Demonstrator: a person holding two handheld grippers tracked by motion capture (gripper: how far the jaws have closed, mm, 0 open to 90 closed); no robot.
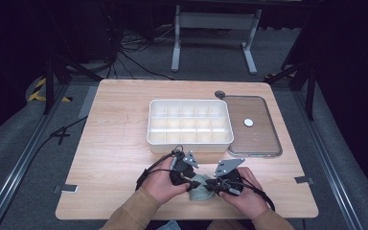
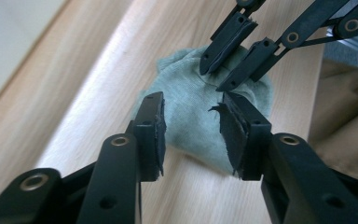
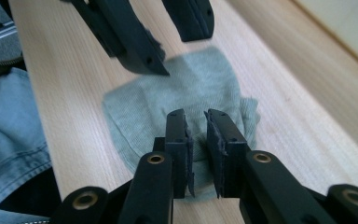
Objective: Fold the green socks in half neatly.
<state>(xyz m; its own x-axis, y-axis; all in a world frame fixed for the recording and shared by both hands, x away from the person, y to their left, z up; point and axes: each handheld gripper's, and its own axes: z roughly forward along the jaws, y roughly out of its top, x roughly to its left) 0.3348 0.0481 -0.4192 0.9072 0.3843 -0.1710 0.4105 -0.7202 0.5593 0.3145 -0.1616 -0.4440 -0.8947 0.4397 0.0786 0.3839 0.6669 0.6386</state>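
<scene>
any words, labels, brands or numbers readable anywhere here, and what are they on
None: no readable text in any view.
The white compartment box, clear lid, green cloth and both grippers, left and right, carry no lettering.
The white dot on the lid looks blank.

From my high view, the grey-green cloth (image 1: 199,188) is mostly covered by the two grippers and my hands, so I can't make out its outline or how it is folded. In the left gripper view, the far edge of the cloth sits behind the right gripper (image 2: 223,70), and I can't tell whether those tips pinch the fabric or just rest on it. In the right gripper view, the near edge of the cloth is hidden behind the jaws. The white disc (image 1: 248,122) on the lid (image 1: 263,143) is too small to identify.
</scene>
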